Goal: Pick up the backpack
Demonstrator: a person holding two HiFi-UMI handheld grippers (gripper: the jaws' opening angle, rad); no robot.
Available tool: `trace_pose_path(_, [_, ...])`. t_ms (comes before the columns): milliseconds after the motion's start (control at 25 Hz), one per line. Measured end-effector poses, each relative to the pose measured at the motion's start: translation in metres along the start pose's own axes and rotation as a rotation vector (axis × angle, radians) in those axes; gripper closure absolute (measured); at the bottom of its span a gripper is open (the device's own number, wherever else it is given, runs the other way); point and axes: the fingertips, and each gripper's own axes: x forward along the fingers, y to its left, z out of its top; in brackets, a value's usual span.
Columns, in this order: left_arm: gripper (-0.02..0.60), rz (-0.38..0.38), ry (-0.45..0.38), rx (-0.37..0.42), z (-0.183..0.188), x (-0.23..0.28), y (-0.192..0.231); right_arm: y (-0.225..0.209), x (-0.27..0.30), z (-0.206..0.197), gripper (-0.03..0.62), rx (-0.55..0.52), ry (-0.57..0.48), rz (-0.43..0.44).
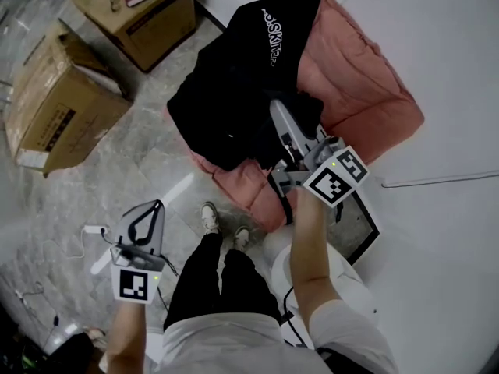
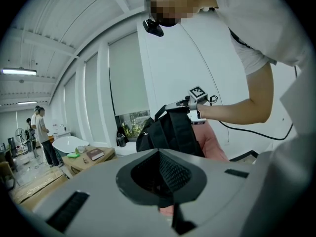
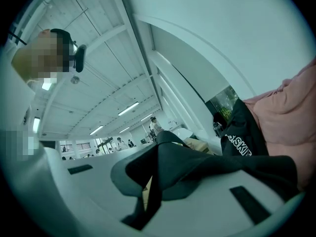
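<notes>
Backpack [image 1: 234,92], black, is gripped by a strap [image 3: 222,167] pinched flat between the closed jaws of the right gripper [image 1: 281,114]. The fabric is seen folded across the pads in the right gripper view. The bag is hung from that grip and draped against the front of a pink cushion [image 1: 366,92]. Whether its bottom is clear of the floor [image 1: 148,154] cannot be told.

The left gripper [image 1: 158,206] is held low and well apart, its jaws drawn together on nothing, and it is judged to be parked out of the way. Bare floor is left open on the bag's near side. Two cardboard boxes [image 1: 58,107] are set well off to the left, and a white wall [image 1: 437,53] is close behind the cushion, so free room is judged to lie towards the person.
</notes>
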Motion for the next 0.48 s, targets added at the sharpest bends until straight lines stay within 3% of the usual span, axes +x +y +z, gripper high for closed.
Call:
trace_pose_path(80, [0.565,-0.002,-0.006,0.055,0.011,-0.005,0.005,0.013,-0.002,0.014,0.563,-0.029,-0.013,0.005])
trace_pose_path(240, [0.566,0.061,-0.044,0.011,0.034,-0.012,0.021,0.044,0.005,0.038,0.563,-0.107,-0.013,0.046])
trace_pose_path(400, [0.566,0.067,-0.065,0.066,0.065,-0.027,0.029,0.069,0.004,0.06,0.563,-0.097,-0.006,0.05])
trace_pose_path(480, [0.566,0.087,-0.091,0.052,0.081,-0.036,0.038,0.085,0.003,0.07,0.563,-0.093,-0.006,0.058])
